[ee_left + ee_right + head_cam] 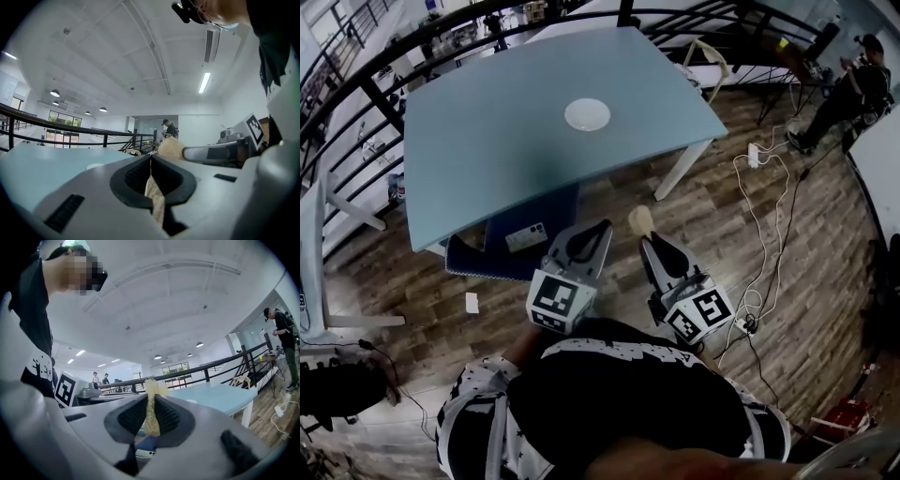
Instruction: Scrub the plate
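Table [478,159] held the plate [587,114] at 12 o'clock, so I reckon the right gripper [651,244], clamping the sponge [640,221], needed a flat approach, left gripper [587,242] pinched closed.

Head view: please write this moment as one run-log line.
left tongs shut, empty | right tongs shut on sponge | plate on table, untouched

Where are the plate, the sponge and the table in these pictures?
plate [587,114]: head view, middle of the white dish.
sponge [640,221]: head view, its exposed tan tip.
table [487,159]: head view, bare blue top left of the plate.
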A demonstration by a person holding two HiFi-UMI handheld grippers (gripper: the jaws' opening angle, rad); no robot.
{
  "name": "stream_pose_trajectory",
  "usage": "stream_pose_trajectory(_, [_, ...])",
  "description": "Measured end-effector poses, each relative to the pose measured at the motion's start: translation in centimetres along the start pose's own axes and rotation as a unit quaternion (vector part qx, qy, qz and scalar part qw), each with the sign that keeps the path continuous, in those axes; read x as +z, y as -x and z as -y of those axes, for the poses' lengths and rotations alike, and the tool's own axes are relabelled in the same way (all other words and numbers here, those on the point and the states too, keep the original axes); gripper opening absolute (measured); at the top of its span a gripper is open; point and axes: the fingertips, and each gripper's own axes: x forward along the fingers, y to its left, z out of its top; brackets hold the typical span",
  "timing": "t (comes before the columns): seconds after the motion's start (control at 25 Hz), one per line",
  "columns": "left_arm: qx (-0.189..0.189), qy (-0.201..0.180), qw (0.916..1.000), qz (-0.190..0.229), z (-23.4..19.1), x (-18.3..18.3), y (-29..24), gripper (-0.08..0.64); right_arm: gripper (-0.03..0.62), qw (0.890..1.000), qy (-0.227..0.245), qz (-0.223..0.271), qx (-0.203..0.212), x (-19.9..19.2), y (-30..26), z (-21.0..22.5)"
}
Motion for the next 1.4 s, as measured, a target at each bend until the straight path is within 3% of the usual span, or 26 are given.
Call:
stream_pose_trajectory(0.52, [0.033, 0.013, 0.9993, 0.012, -6.2, 0.2, 1.2, 0.014, 0.051, 1.0, 0.003, -0.013, 0.017, 0.3, -6.0, -1.1])
stream_pose_trajectory(0.76, [0.028, 0.019, 0.9994, 0.007, -6.9, -0.7, 0.7, 0.014, 0.052, 1.0, 0.002, -0.015, 0.009, 0.0, -6.4, -0.7])
stream_pose_trajectory(1.12, [0.009, 0.02, 0.9997, -0.005, -6.1, -1.5, -3.6, 0.014, 0.051, 1.0, -0.013, -0.021, -0.016, -0.9, -5.8, 3.7])
stream_pose_trajectory(1.4, [0.041, 0.015, 0.999, -0.013, -7.3, -1.0, -7.0, 0.014, 0.052, 1.0, -0.018, -0.015, 0.009, 0.5, -8.1, 8.0])
